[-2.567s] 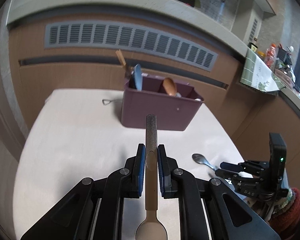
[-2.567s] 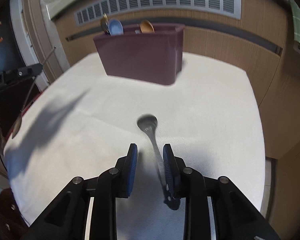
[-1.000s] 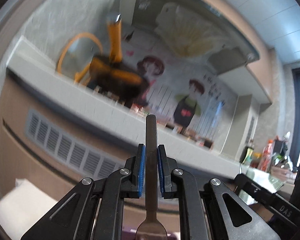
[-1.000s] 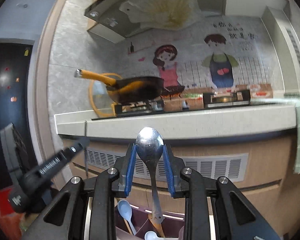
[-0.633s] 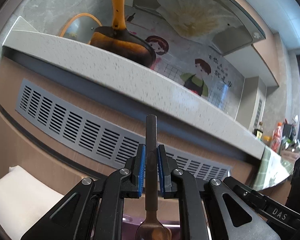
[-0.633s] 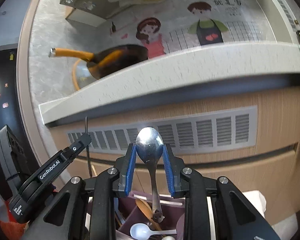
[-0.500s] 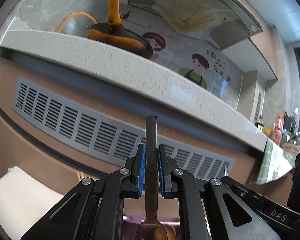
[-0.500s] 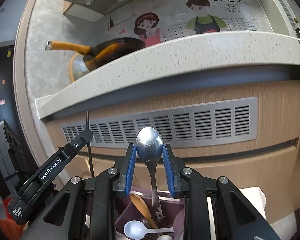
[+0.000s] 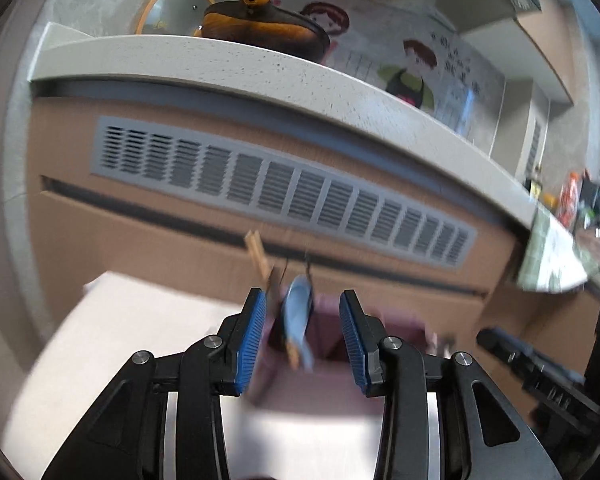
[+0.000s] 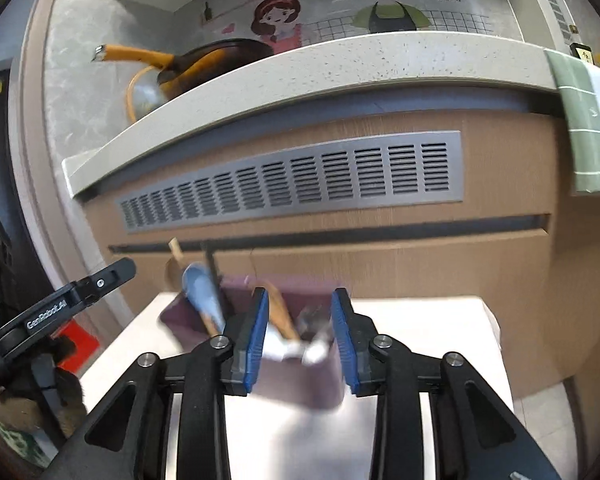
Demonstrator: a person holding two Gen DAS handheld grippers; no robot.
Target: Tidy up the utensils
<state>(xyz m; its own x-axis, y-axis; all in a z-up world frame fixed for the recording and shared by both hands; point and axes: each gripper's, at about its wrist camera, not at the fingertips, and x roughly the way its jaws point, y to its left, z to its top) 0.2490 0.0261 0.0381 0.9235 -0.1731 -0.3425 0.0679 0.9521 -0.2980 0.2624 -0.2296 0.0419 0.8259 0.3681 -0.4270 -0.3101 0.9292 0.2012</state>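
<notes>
Both spoons gone from opening hand-held grippers, over utensil caddy.

Speckled counter above wood cabinet's grey vent.

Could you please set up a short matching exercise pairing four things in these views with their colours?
Things:
1. utensil caddy
2. plastic spoon
3. pads of the right hand-held gripper
4. frying pan handle

Colours:
A. orange
B. dark purple
C. pale blue
D. bright blue

Pairs: 1-B, 2-C, 3-D, 4-A
</notes>
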